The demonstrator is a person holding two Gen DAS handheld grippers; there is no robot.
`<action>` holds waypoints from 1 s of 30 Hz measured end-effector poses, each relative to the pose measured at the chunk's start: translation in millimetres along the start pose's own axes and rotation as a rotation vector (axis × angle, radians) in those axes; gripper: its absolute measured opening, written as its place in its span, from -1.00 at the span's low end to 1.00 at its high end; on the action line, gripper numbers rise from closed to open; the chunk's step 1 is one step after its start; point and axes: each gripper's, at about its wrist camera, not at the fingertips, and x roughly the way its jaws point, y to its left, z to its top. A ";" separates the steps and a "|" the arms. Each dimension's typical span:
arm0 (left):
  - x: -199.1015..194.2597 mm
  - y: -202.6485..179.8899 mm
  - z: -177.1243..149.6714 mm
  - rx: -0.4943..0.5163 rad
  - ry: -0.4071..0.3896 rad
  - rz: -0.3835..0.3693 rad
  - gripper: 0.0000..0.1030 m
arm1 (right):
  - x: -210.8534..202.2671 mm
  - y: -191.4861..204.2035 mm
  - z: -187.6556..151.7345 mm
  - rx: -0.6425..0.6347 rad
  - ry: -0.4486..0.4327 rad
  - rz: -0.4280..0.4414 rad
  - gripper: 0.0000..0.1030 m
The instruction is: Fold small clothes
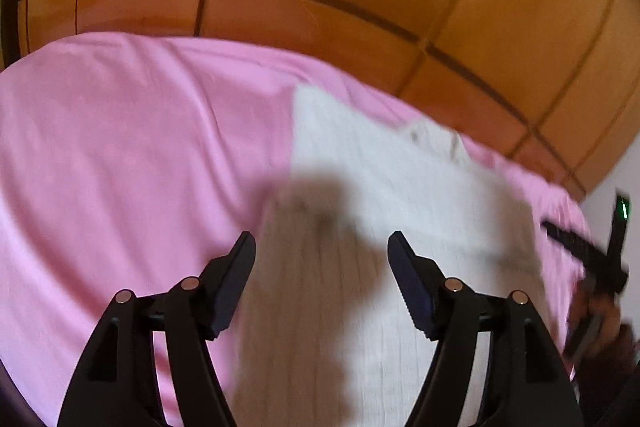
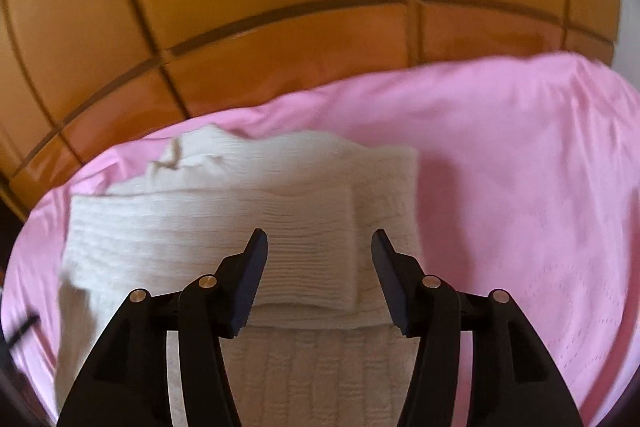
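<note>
A cream knitted garment (image 2: 224, 227) lies on the pink sheet (image 2: 520, 187), with a ribbed sleeve (image 2: 304, 251) folded across its middle. My right gripper (image 2: 319, 243) hangs just above that sleeve, jaws apart, nothing pressed between them. In the left wrist view the same garment (image 1: 420, 195) stretches from the bottom centre to the upper right, partly under a dark shadow. My left gripper (image 1: 321, 245) is open above its left edge and grips nothing. The right gripper (image 1: 588, 255) shows blurred at the right edge of that view.
A glossy orange wooden headboard (image 1: 320, 11) with dark panel lines rises behind the bed. The pink sheet (image 1: 120, 147) spreads wide to the left of the garment. A pale wall shows at the far right edge of the left wrist view.
</note>
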 end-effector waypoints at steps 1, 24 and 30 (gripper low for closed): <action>6.9 3.4 9.5 -0.012 0.008 -0.006 0.33 | -0.7 3.9 -0.4 -0.014 -0.002 0.007 0.04; 147.1 -3.4 60.4 0.065 0.123 0.252 -0.72 | 65.3 52.2 -32.7 -0.185 0.055 -0.028 0.13; 118.2 -23.9 57.5 0.069 0.021 0.369 -0.31 | 65.8 47.4 -36.5 -0.161 0.022 -0.014 0.20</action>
